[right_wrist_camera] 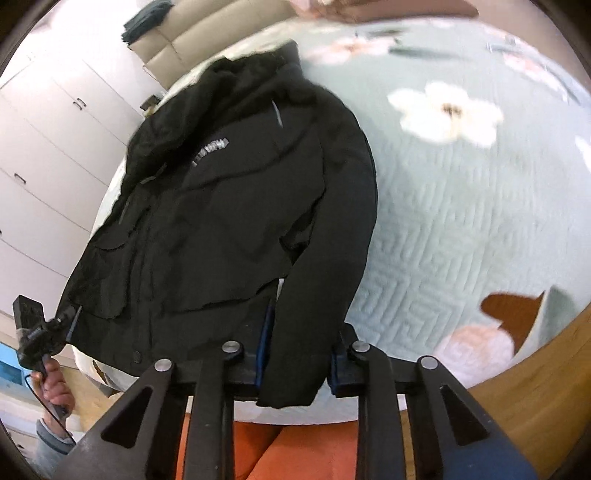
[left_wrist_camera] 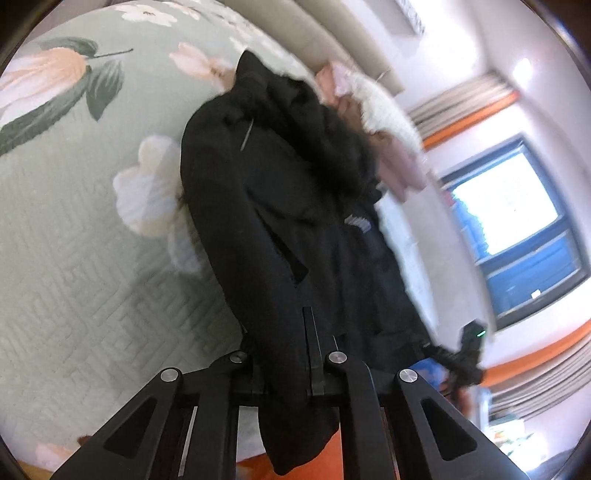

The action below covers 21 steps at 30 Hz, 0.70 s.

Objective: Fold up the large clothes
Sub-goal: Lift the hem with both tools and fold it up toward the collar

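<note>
A large black jacket [left_wrist_camera: 280, 206] with a fur-trimmed hood lies on the green floral bedspread [left_wrist_camera: 74, 221]. My left gripper [left_wrist_camera: 284, 354] is shut on one sleeve end of the jacket, cloth hanging between the fingers. In the right wrist view the jacket [right_wrist_camera: 221, 192] spreads front up with grey lettering on the chest. My right gripper [right_wrist_camera: 299, 354] is shut on the other sleeve cuff, which hangs down between the blue-padded fingers. The other hand-held gripper [right_wrist_camera: 33, 332] shows at the left edge, also gripping the jacket's edge.
Pink and white clothes [left_wrist_camera: 369, 110] lie beyond the jacket's hood. A beige headboard [right_wrist_camera: 207, 26] and white wardrobe [right_wrist_camera: 44, 147] stand at the back. A window [left_wrist_camera: 517, 229] is at the right. The wooden floor [right_wrist_camera: 535, 398] and an orange cloth [right_wrist_camera: 295, 450] are below the bed's edge.
</note>
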### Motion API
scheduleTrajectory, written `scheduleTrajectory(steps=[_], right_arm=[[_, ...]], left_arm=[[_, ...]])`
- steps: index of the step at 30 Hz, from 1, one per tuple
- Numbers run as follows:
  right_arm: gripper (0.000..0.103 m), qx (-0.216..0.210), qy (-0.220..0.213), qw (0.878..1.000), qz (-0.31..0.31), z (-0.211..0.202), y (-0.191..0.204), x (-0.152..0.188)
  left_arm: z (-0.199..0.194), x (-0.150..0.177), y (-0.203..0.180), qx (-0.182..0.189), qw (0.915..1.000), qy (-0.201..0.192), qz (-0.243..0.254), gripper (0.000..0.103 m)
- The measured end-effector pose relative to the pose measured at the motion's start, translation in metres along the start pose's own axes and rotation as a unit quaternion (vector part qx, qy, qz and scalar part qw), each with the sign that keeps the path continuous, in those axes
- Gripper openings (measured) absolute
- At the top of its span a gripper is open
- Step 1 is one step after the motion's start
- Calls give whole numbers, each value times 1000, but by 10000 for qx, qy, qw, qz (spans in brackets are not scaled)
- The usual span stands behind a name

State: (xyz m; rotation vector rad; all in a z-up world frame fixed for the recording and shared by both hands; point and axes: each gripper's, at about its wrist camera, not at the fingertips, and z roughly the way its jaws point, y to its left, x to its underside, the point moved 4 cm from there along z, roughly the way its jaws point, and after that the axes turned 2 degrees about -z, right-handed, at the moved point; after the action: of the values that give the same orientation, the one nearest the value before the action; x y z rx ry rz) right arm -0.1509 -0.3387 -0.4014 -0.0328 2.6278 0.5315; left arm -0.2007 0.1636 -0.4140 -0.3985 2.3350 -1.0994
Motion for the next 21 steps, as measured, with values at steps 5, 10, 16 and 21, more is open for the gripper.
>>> scheduleTrajectory(steps=[5, 10, 16, 21], right_arm=[[26, -44, -304, 9995, -82, -32, 4, -17], [26, -7, -569, 9977, -357, -55, 16, -45], [26, 219, -1104, 9925, -468, -80, 24, -119], [26, 23, -1393, 9895, -372, -64, 18, -205]], left_arm=[[-18, -15, -14, 237, 9995, -193, 66, 11], [-34, -51, -50, 460, 9964, -572, 424, 11], [-39, -125, -80, 484, 9909, -1111, 582, 12], [-10, -207, -81, 299, 9874, -1477, 479, 13]])
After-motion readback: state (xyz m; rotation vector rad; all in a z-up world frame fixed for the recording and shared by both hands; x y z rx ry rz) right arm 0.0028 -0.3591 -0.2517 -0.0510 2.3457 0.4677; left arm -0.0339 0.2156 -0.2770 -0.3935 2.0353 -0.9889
